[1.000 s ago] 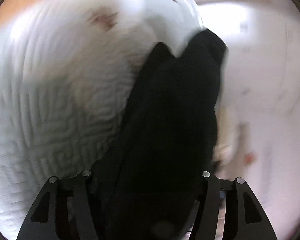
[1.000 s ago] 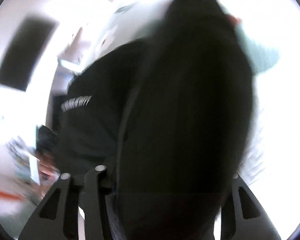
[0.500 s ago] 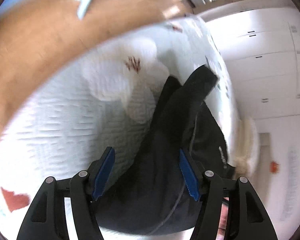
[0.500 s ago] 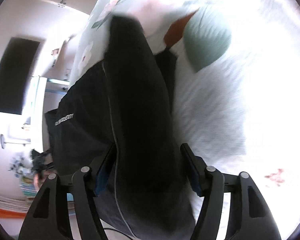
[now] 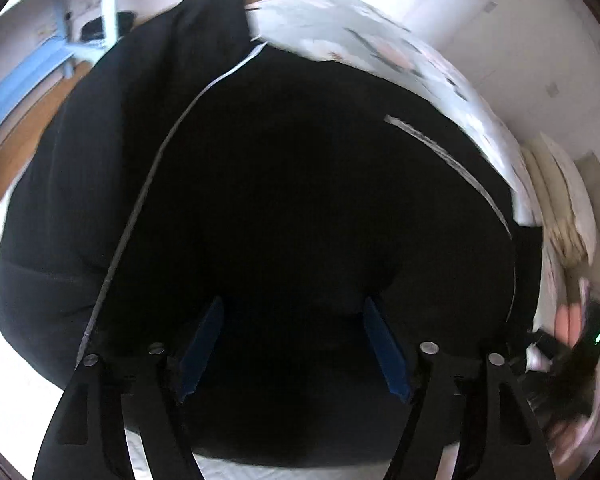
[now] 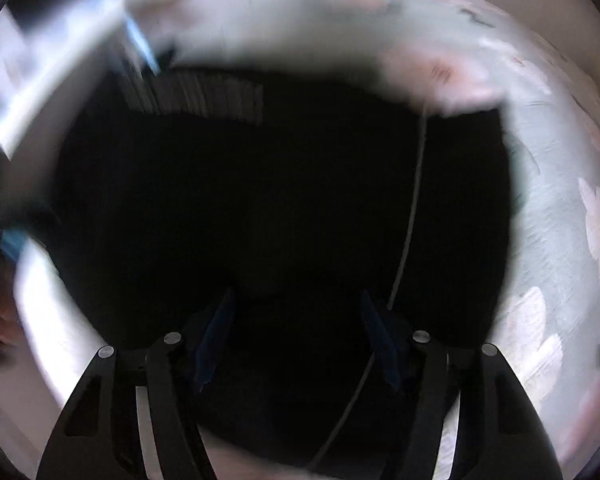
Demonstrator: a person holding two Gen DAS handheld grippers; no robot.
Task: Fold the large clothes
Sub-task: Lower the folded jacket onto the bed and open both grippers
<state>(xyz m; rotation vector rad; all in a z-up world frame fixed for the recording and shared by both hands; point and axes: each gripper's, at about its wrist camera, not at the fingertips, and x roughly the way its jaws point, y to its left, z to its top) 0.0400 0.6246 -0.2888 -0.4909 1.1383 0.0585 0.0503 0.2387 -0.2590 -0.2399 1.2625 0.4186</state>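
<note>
The black garment (image 5: 300, 200) lies spread over the flowered bed cover (image 5: 380, 52). The left hand-held gripper (image 5: 292, 344) and the right hand-held gripper (image 6: 296, 340) both stand wide apart just above the dark cloth, gripping nothing.

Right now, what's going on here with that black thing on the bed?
A person is folding a large black garment on a bed with a floral bedspread, using two handheld grippers. The left gripper and the right gripper both stand open right over the dark cloth. The right view is blurred.
</note>
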